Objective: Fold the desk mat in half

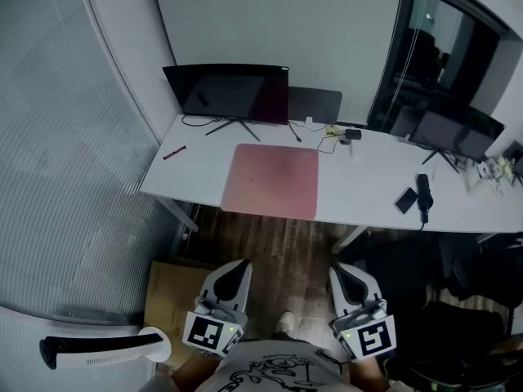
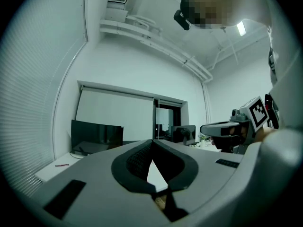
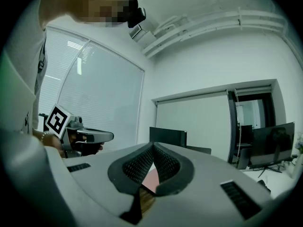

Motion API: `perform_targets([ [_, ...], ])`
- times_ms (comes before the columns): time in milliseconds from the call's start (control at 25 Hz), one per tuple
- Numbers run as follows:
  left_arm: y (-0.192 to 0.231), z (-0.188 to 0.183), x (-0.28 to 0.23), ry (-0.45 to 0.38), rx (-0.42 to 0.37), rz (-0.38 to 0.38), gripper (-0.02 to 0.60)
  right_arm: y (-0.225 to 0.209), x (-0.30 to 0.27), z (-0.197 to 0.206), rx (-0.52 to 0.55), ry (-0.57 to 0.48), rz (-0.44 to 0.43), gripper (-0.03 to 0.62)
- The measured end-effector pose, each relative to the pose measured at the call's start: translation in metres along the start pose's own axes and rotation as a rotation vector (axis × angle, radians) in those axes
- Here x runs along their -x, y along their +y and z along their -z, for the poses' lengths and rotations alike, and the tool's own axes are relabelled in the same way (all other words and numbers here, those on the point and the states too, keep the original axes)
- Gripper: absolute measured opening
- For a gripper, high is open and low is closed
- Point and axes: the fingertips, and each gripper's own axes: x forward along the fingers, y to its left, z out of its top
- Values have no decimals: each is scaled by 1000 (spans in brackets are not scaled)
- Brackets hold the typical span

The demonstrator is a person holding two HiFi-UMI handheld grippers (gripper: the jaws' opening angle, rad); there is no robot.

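Observation:
A pink desk mat (image 1: 270,180) lies flat and unfolded on the white desk (image 1: 368,194), in front of a dark monitor (image 1: 229,93). Both grippers are held low near the person's body, well short of the desk. My left gripper (image 1: 239,266) is shut with nothing between its tips, which also meet in the left gripper view (image 2: 152,141). My right gripper (image 1: 338,269) is likewise shut and empty, its tips touching in the right gripper view (image 3: 153,145). A sliver of the pink mat (image 3: 149,179) shows through the gap behind its pads.
A red pen (image 1: 174,152) lies at the desk's left end. Cables and a small box (image 1: 351,134) sit behind the mat. A phone (image 1: 406,199) and a black handset (image 1: 424,194) lie to the right, near a second monitor (image 1: 454,134). A cardboard box (image 1: 170,302) is on the wooden floor.

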Motion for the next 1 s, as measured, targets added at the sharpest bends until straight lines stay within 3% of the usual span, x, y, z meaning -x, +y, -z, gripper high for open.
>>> perform_targets([
  [520,7,19,-68,28,16,-18,15,-59,-32,19,-13,16,-6,8],
  [720,24,22,-96,28,17,-17,15,-75,-60,14,-35,-25,13,8],
  [840,42,22,-112,25,21,-18,15,-80,-83,17,-17,1,-4,8],
  [1000,70,22,-136,28,26,-23,15,-94,-121,1,-47,-65,24,8],
])
